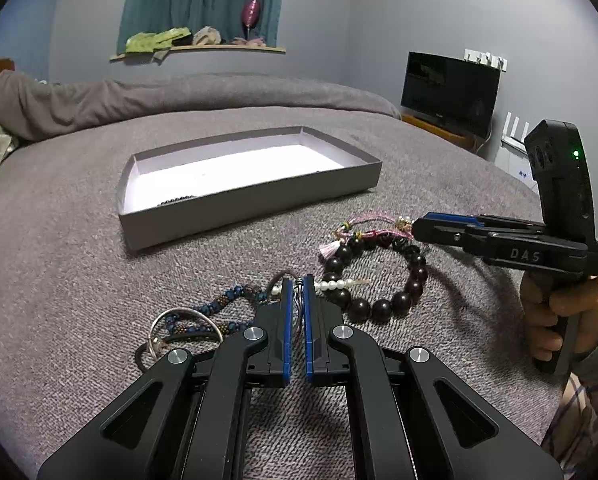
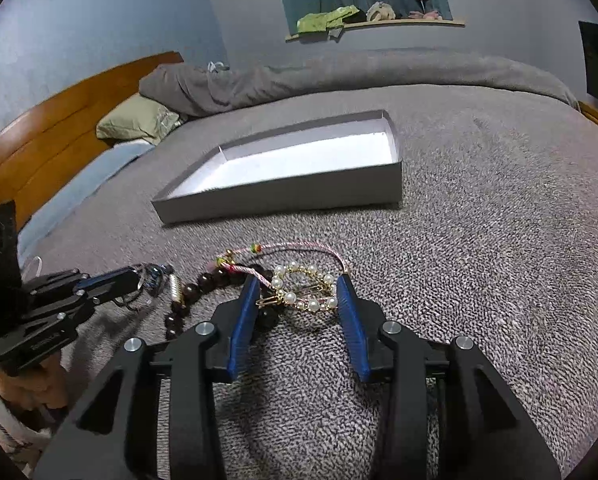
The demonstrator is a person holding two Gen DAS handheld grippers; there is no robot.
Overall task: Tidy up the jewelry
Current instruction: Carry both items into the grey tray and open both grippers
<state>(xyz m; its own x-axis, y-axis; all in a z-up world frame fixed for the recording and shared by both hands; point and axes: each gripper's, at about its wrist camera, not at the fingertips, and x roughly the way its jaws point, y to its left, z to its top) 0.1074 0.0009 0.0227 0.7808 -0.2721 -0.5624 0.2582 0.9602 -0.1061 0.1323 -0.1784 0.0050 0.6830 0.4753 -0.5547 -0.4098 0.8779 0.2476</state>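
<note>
The pearl hair clip (image 2: 303,290) looks light and rigid, a gold wire frame ringed with small pearls, so it should lift easily but could slip or twist if pinched on the round beads; the flat gold bar at its near-left end seems the safer place to hold. It lies on the bed, nearer the camera than the grey box (image 2: 283,200), resting partly on a pink braided cord bracelet (image 2: 295,246) and just beside a dark wooden bead bracelet (image 1: 379,276), which may drag along. The right tool (image 2: 297,284) has its blue pads spread either side of the clip, not yet pressing it. The left tool (image 1: 298,284) is pressed together on thin cords near a blue beaded strand (image 1: 227,300)
</note>
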